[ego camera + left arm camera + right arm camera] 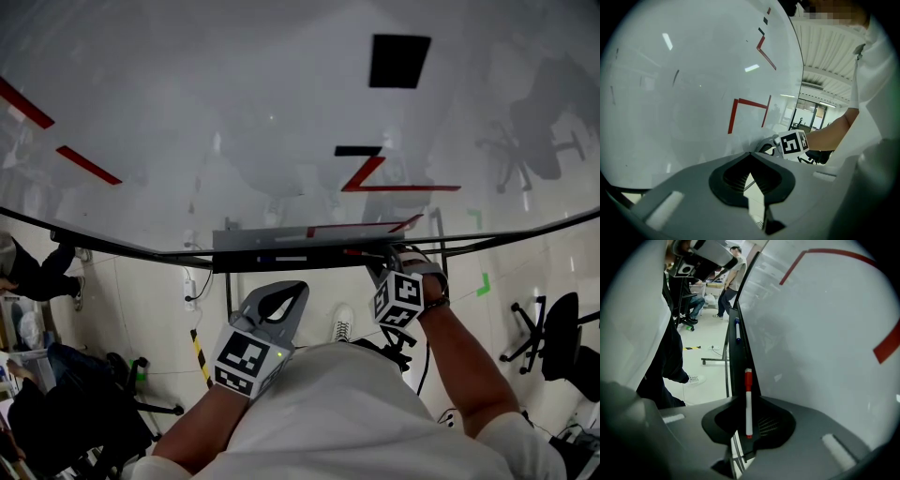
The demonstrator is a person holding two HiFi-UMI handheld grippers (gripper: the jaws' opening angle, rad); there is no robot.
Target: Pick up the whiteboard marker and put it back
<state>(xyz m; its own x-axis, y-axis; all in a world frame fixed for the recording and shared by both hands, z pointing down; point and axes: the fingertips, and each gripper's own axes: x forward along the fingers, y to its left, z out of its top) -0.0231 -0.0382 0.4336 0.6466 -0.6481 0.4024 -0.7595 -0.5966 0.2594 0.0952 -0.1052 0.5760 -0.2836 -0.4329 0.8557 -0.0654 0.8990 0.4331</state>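
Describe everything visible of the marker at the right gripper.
The marker is a slim white stick, plastic by its look, with a red cap on its far end and a small red tip nearest the camera. It stands between the jaws of the right gripper, its near end deep between them, pointing away along the black ledge under the whiteboard. Whether it touches the ledge cannot be told.

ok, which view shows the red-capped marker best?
Right gripper view: the marker runs full length between the right gripper's fingers, its red cap pointing away along the whiteboard tray. The head view shows only a red sliver at the tray by that gripper. The left gripper view doesn't show it.
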